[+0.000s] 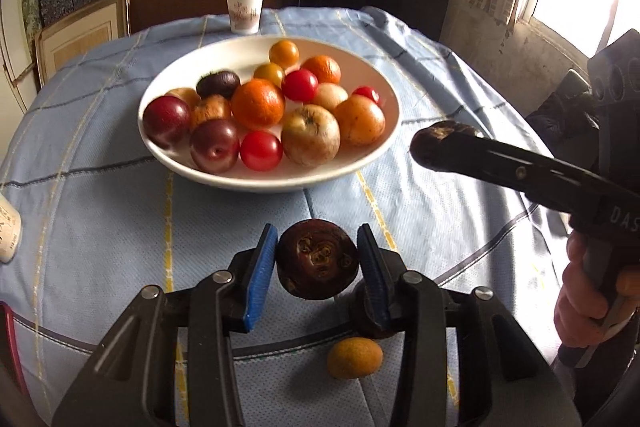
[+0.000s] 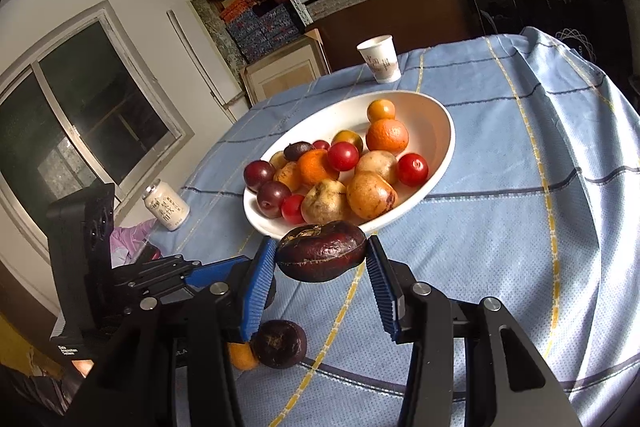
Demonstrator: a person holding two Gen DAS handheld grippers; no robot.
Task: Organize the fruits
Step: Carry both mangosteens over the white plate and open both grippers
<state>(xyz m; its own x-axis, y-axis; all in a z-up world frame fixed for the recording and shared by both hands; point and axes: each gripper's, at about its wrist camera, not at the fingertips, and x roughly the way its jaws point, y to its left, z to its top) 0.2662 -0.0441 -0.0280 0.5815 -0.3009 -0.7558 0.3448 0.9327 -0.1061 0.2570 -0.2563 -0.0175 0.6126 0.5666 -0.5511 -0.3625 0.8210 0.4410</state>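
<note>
Many fruits are already piled in the white bowl (image 1: 269,163) in the left wrist view: oranges, red plums, little red tomatoes and pale apples. A dark round fruit (image 1: 317,259) is seen between the blue jaws of the left gripper (image 1: 318,267), above the tabletop (image 1: 100,235). The jaws are close on both sides of it, so it is judged to be clamped. A small yellow fruit (image 1: 354,357) is left on the cloth, under the gripper. The right gripper (image 1: 442,147) is seen at the right, with a dark fruit at its tip, near the bowl's rim.

From the right wrist view, a long dark fruit (image 2: 322,251) is clamped between the blue jaws of that gripper, just in front of the bowl's near rim. The left gripper's round fruit and the small yellow one are seen low at the left. A paper cup (image 2: 380,59) and a white bottle (image 2: 166,205) are set apart from the bowl.

Most of the job looks done. Two held fruits and the loose one are still to be put in.
</note>
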